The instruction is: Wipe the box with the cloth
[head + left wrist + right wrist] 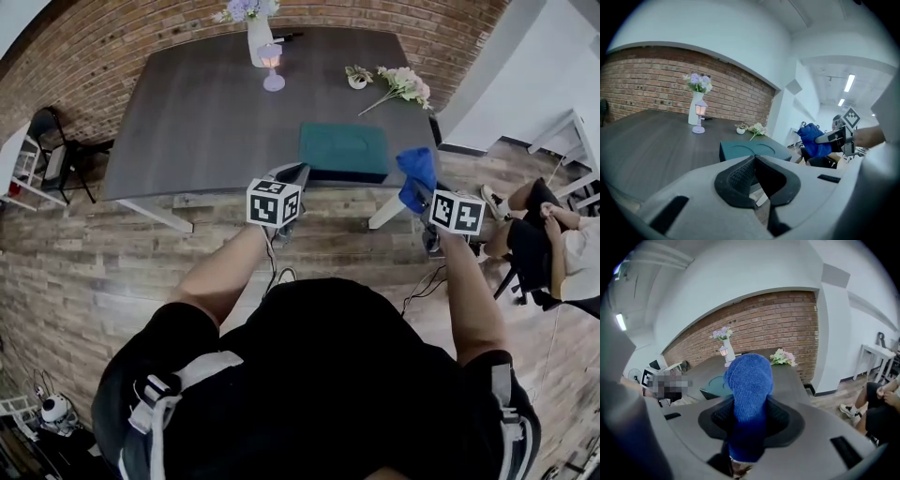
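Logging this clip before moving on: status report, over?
Left tool shut, empty. Right tool shut on blue cloth, not touching box. Box at table's near edge. Vase, lamp, flowers far back, nothing in the way.

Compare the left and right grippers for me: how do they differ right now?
The left gripper is shut with nothing between its jaws; the right gripper is shut on the blue cloth. The left gripper sits at the near left corner of the teal box, while the right gripper is held off the box's right side. Both are close to the box.
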The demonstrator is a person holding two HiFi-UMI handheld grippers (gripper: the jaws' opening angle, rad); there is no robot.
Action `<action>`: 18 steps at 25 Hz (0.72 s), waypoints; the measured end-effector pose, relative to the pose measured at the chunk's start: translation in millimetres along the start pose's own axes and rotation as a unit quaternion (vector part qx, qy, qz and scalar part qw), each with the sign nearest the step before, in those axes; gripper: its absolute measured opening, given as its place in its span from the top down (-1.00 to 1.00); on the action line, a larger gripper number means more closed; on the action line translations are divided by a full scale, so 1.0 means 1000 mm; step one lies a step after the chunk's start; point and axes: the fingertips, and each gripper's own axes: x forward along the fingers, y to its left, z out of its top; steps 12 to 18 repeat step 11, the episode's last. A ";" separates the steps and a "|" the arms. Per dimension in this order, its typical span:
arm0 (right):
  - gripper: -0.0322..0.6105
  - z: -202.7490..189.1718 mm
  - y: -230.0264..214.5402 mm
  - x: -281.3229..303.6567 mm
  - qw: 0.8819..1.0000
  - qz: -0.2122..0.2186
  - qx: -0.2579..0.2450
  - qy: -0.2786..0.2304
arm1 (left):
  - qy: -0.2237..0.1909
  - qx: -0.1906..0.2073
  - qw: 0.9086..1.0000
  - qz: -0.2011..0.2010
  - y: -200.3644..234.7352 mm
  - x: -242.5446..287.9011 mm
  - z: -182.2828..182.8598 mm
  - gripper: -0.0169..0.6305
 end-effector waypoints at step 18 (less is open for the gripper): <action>0.43 -0.028 -0.036 -0.018 1.000 0.026 -0.013 0.010 | -0.014 -0.013 0.998 0.066 -0.024 -0.031 -0.011 0.92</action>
